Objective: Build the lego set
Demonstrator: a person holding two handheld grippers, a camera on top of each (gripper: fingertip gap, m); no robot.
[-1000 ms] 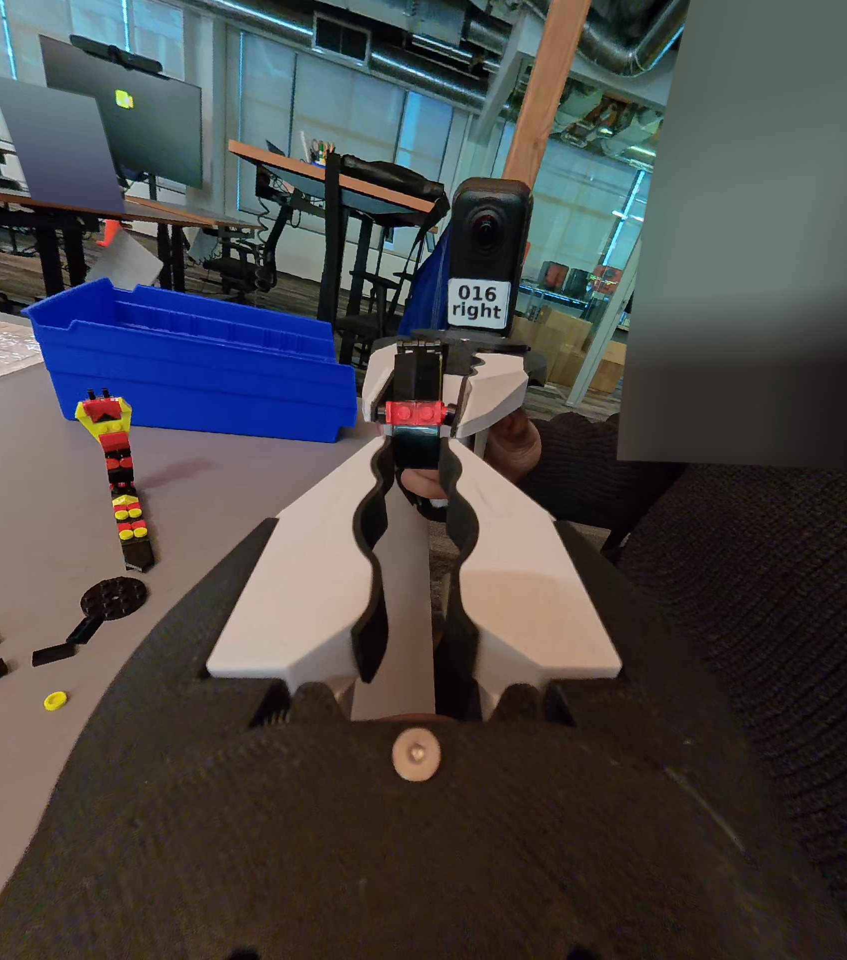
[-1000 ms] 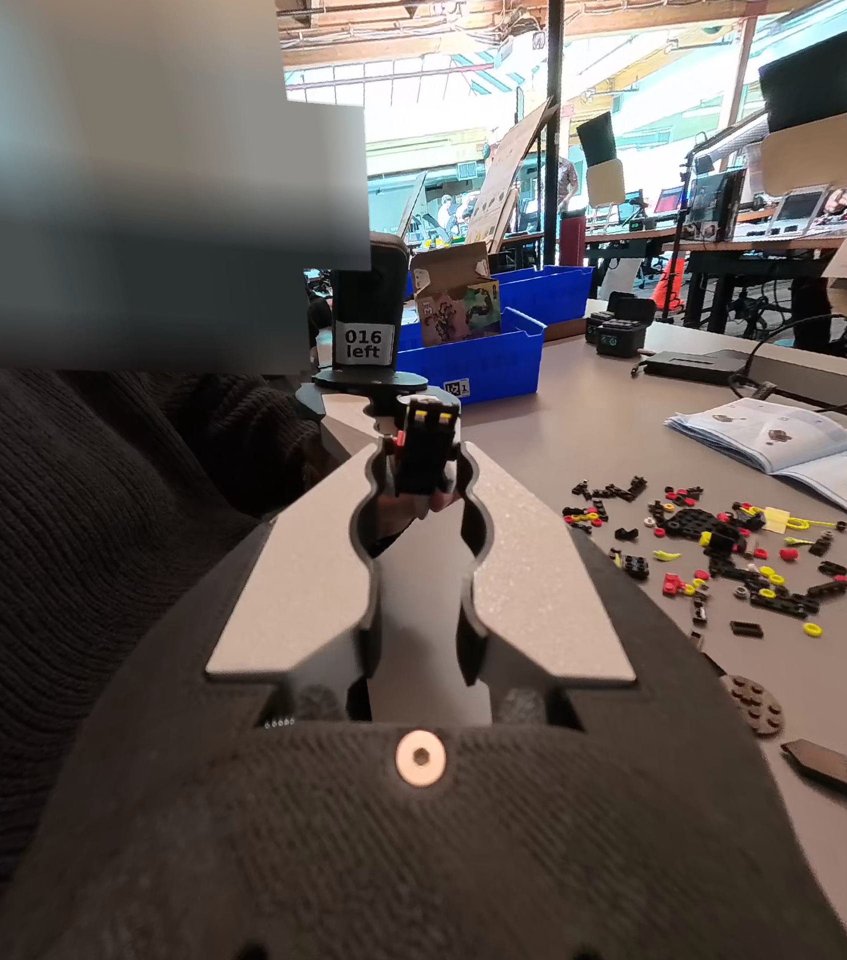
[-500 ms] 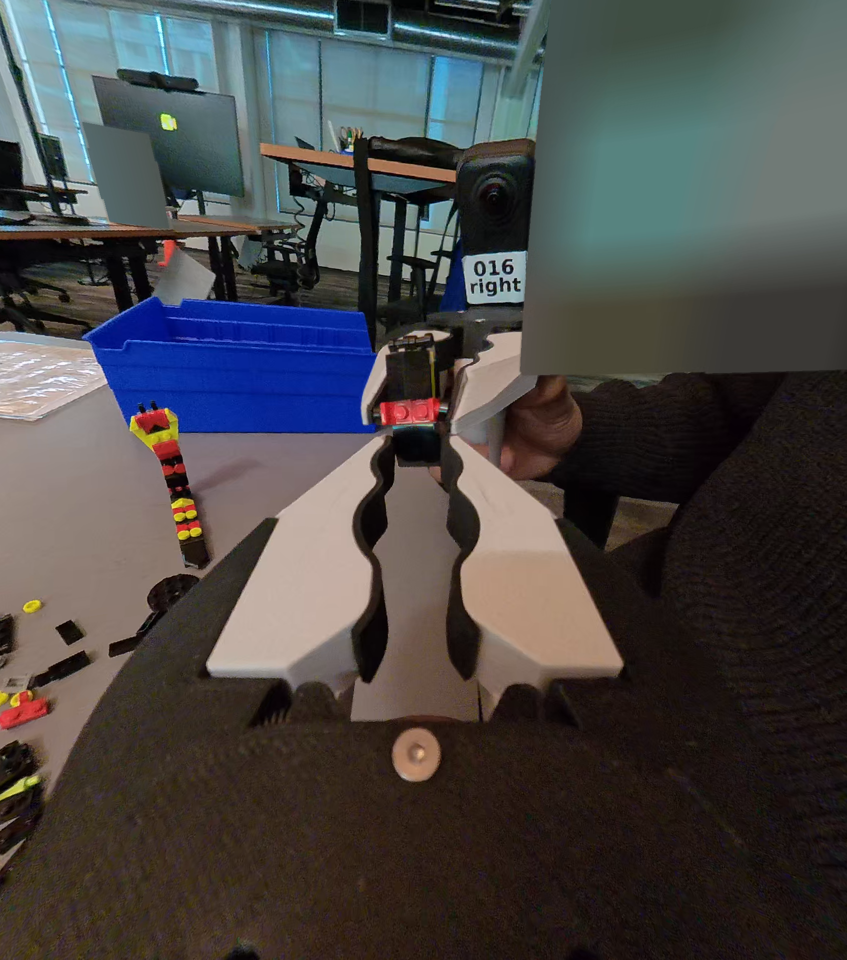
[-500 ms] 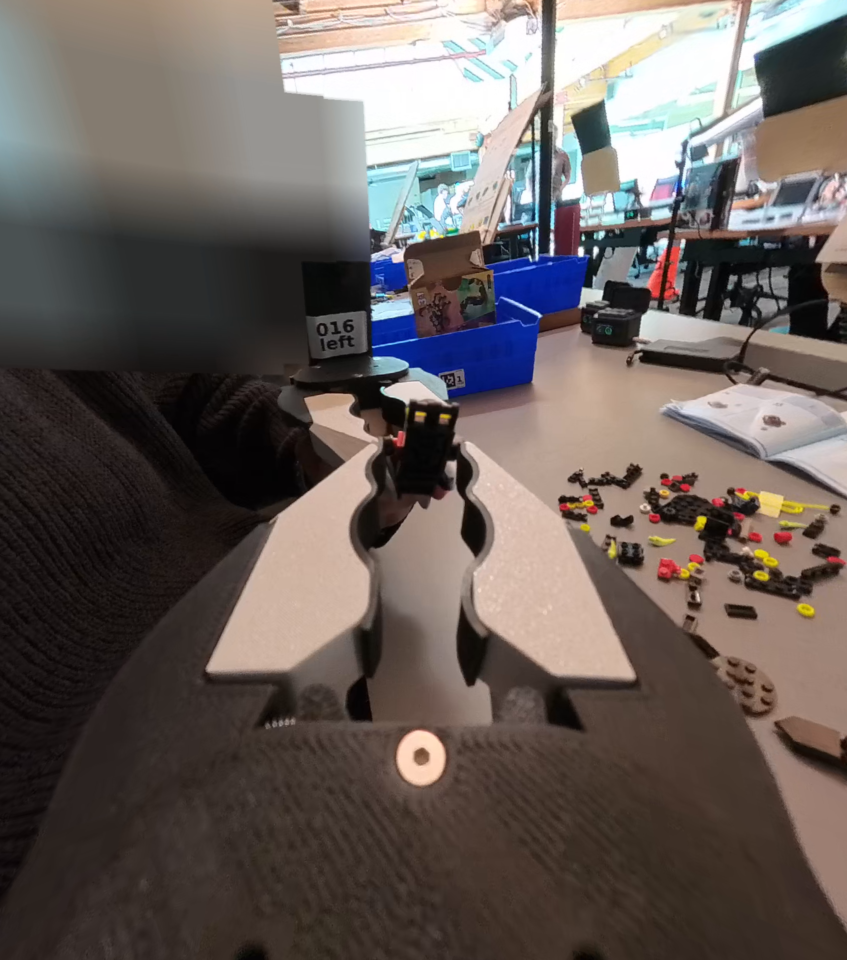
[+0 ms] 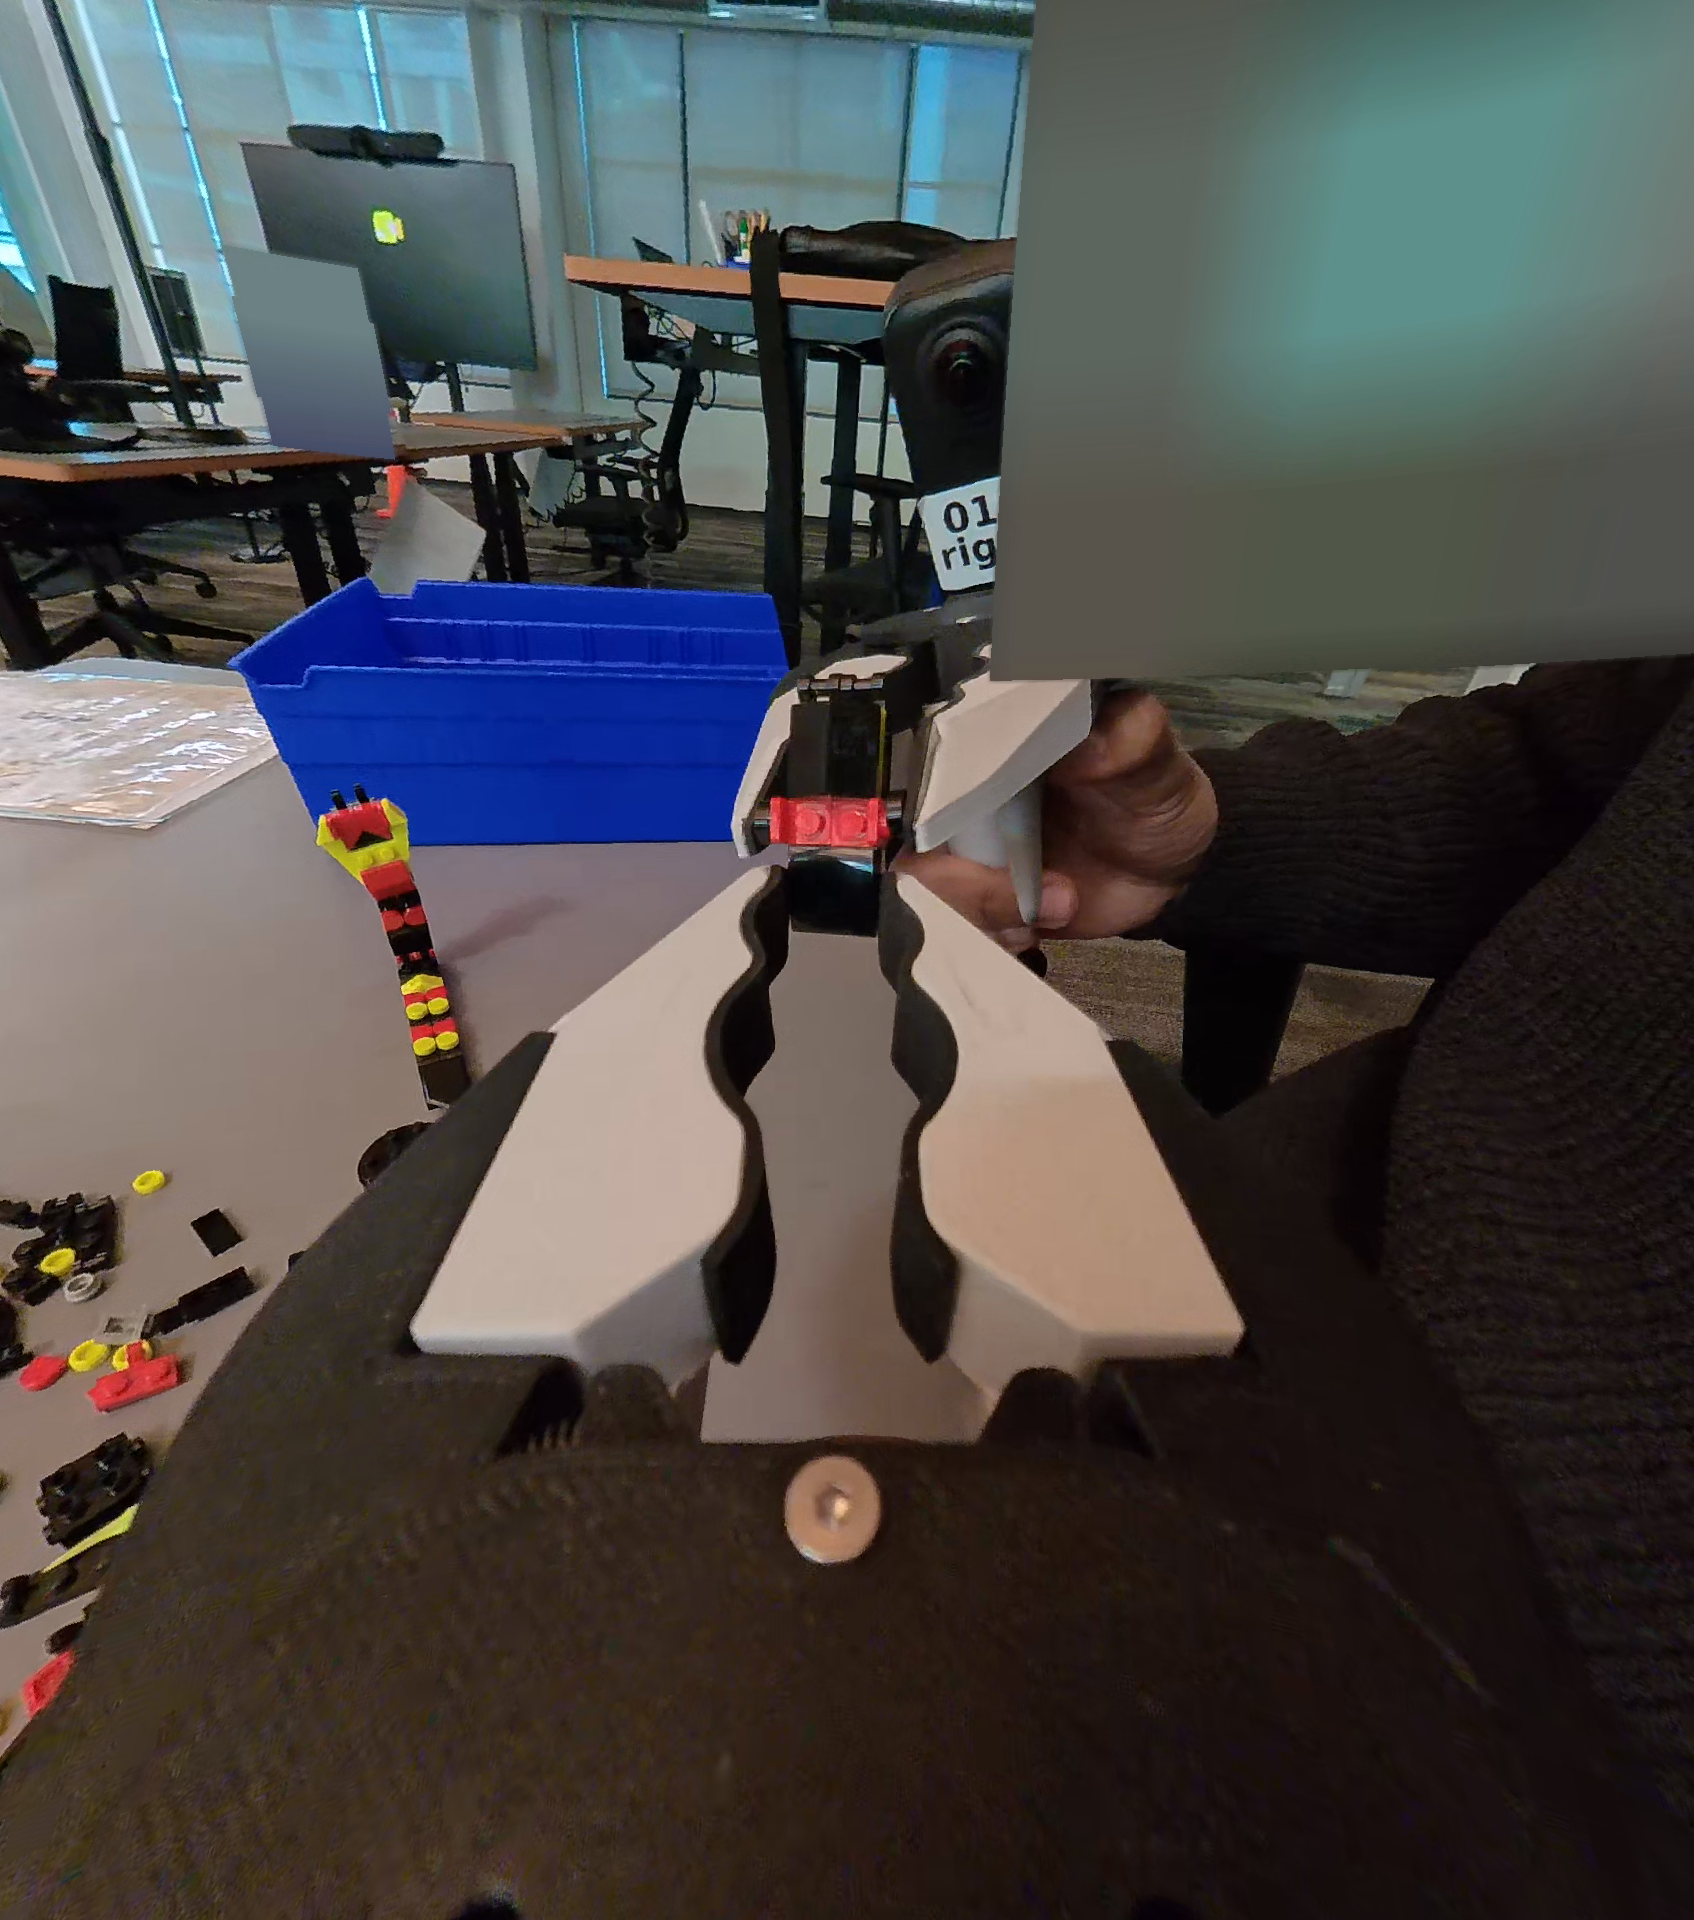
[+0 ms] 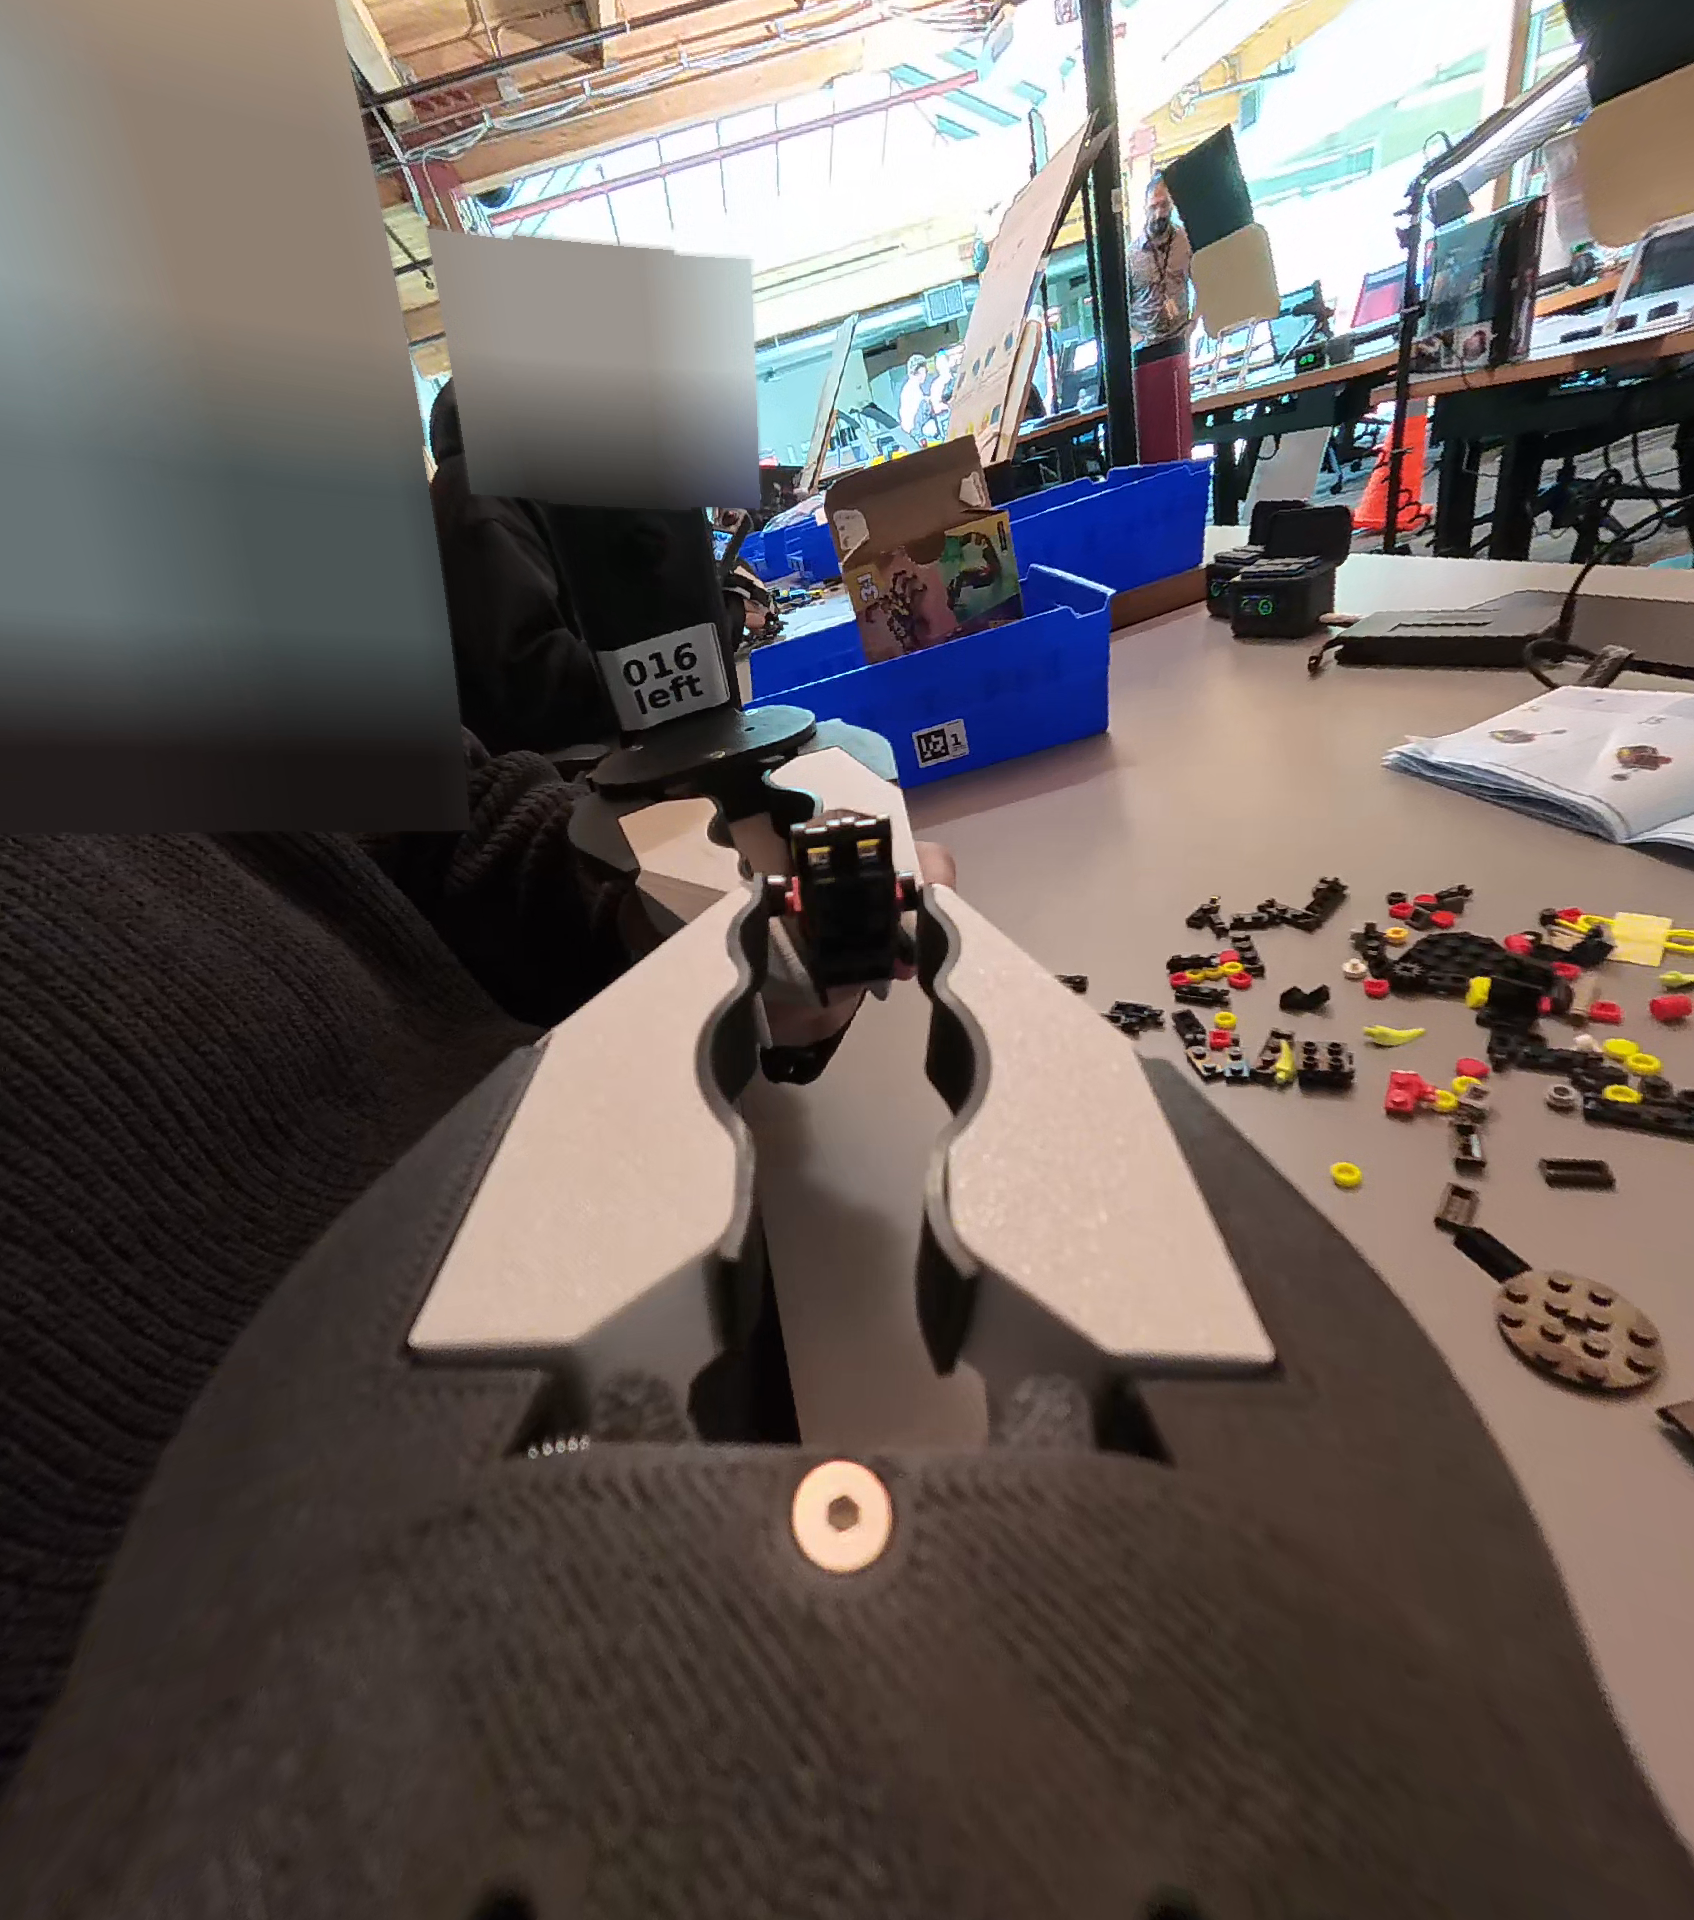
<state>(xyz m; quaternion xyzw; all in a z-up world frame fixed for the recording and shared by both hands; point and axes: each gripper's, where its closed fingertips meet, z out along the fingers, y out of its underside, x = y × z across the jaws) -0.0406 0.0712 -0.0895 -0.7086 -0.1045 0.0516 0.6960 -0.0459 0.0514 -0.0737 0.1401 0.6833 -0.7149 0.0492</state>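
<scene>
A small black lego assembly with a red plate and yellow dots is held in the air between both grippers, which face each other tip to tip. My left gripper is shut on its black lower end. My right gripper is shut on its other end and shows opposite in the left wrist view. One finger of the left gripper shows behind the assembly in the right wrist view. A built red, yellow and black strip lies on the grey table.
Loose black, red and yellow pieces are scattered on the table, also in the left wrist view. A round black plate, an open booklet, blue bins and a clear plastic bag lie around. A person's dark sleeves fill the near side. The tips of both grippers are at nearly the same place.
Both grippers stay shut on the assembly, tip to tip. The held pair has turned a little toward the table, so more loose pieces show in the left wrist view.
</scene>
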